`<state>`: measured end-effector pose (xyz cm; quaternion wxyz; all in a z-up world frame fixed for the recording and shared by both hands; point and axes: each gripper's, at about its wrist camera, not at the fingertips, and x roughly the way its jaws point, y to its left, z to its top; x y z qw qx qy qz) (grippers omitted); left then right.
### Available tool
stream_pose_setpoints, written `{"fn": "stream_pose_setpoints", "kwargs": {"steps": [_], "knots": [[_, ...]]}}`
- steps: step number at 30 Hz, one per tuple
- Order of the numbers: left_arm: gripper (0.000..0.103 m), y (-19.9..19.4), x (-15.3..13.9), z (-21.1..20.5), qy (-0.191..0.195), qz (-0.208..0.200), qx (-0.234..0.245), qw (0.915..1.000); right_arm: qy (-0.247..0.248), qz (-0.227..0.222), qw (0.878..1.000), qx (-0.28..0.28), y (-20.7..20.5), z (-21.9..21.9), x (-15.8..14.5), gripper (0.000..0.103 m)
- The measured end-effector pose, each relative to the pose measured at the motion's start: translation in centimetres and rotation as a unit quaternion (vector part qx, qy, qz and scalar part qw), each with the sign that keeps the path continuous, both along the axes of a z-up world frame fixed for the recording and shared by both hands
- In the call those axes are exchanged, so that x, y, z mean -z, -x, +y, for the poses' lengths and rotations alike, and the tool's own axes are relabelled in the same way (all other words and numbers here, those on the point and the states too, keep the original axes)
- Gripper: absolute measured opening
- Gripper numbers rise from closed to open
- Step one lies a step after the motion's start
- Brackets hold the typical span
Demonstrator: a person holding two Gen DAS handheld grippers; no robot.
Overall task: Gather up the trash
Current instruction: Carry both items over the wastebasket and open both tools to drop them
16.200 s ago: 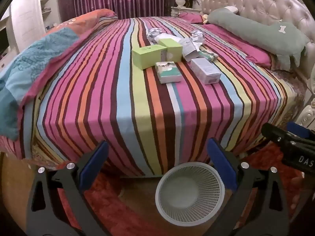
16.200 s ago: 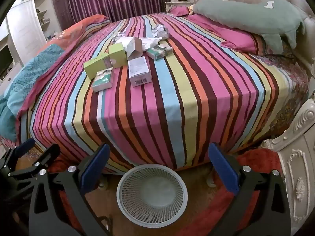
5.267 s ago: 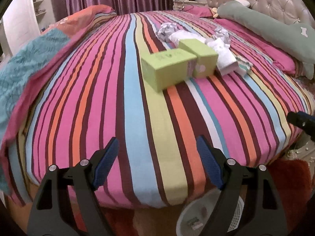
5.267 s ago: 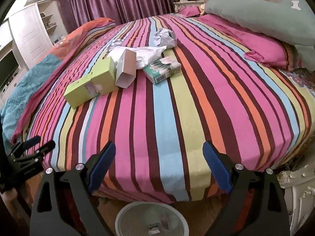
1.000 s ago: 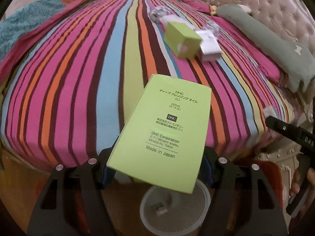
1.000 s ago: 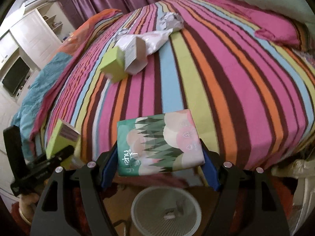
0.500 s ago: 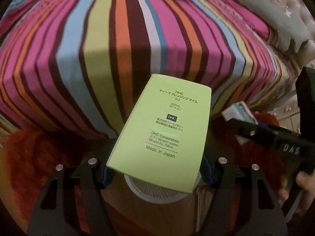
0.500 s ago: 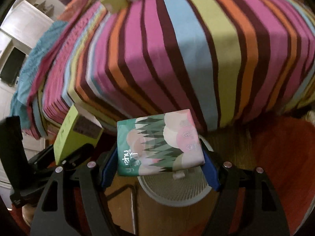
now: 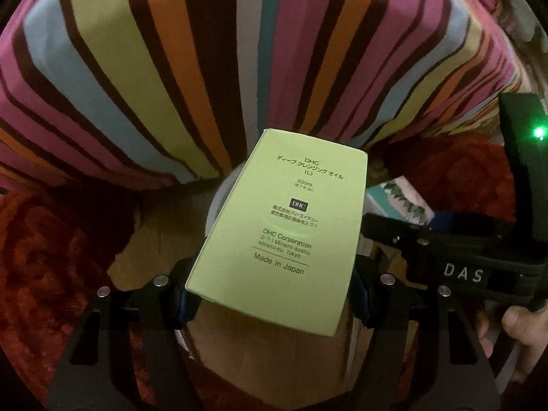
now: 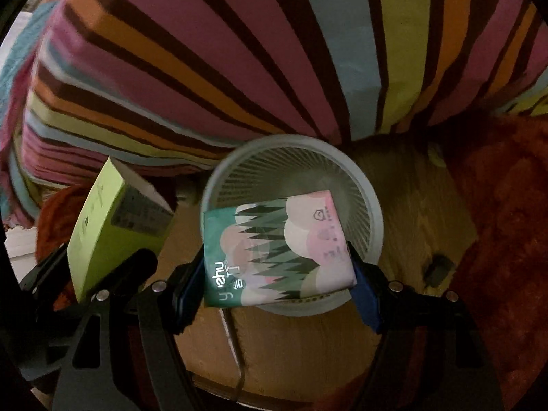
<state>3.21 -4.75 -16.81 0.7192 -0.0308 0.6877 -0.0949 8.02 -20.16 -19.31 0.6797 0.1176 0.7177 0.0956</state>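
Note:
My left gripper (image 9: 270,294) is shut on a lime-green carton (image 9: 284,226) with printed text and points steeply down. The carton hides most of the white slatted basket (image 9: 213,207) on the floor below it. My right gripper (image 10: 274,284) is shut on a soft tissue pack (image 10: 277,250) with a green forest print, which hangs over the near part of the basket (image 10: 373,212). In the right wrist view the green carton (image 10: 102,233) sits just left of the basket. The left wrist view has the tissue pack (image 9: 404,202) at the right.
The striped bed cover (image 9: 239,51) hangs down just behind the basket. A red shaggy rug (image 10: 507,222) lies right of it, on the wooden floor (image 10: 421,205), and red rug (image 9: 41,257) lies left too. A small dark object (image 10: 438,269) rests beside the basket. A person's hand (image 9: 520,322) holds the right gripper.
Both grippers have tipped downward and sunk from the bed's edge to just over the basket, each still holding its item. The bed top has left the view.

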Motion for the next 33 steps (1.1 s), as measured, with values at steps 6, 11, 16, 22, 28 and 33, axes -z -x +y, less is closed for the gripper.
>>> {"fn": "stream_pose_setpoints", "kwargs": {"steps": [6,11,16,22,28,33], "knots": [[0.067,-0.7,2.9,-0.1,-0.001,0.054,-0.01,0.9985,0.004,0.045,0.998,0.032,0.4,-1.3,2.9,0.07],[0.068,-1.2,4.7,-0.9,0.003,0.085,-0.008,0.9964,0.001,0.066,0.997,0.049,0.4,-1.9,4.6,0.07],[0.069,-1.1,5.9,-0.8,0.005,0.113,-0.001,0.9936,-0.002,0.084,0.995,0.05,0.4,-1.6,5.7,0.071],[0.082,-1.0,6.8,-0.5,-0.004,0.135,-0.01,0.9908,-0.006,0.116,0.99,0.075,0.6,-2.4,7.2,0.077],[0.082,-1.0,7.0,-0.2,0.001,0.137,-0.019,0.9904,0.001,0.104,0.992,0.074,0.6,-2.3,6.9,0.095],[0.082,-1.0,7.0,0.3,0.004,0.131,-0.03,0.991,0.005,0.091,0.994,0.068,0.5,-1.9,6.1,0.095]]}}
